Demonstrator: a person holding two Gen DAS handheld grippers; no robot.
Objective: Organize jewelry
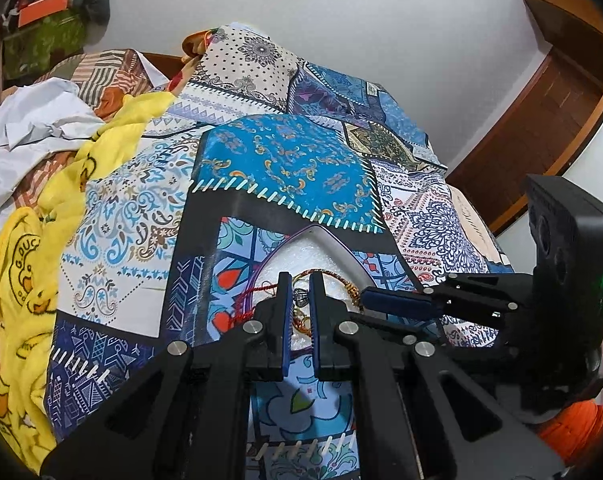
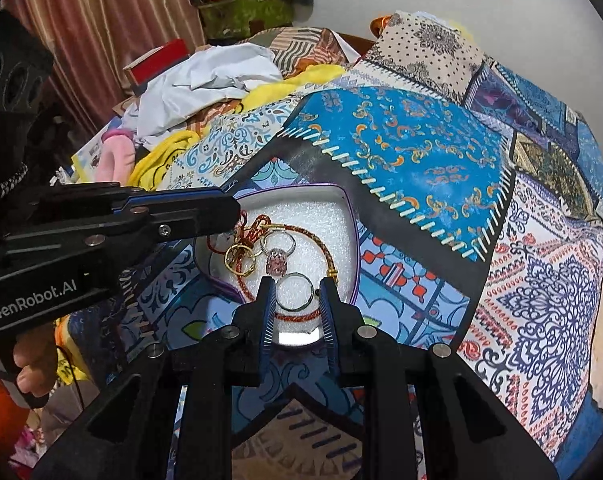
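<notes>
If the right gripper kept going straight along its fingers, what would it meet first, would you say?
Probably the plain silver ring framed between the right gripper fingertips, lying on the white foam of the tray; depth is uncertain.

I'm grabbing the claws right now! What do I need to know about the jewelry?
Left claw: shut, with its tip at the left edge of the heart-shaped box. I can't tell if it pinches anything.
Right claw: the plain silver ring sits between its jaws, over the box's white foam. I can't tell if it is gripped.
Done: gold rings, pink-stone ring and braided bracelet lie in the box.
Left: probably just settle the silver ring beside them.
</notes>
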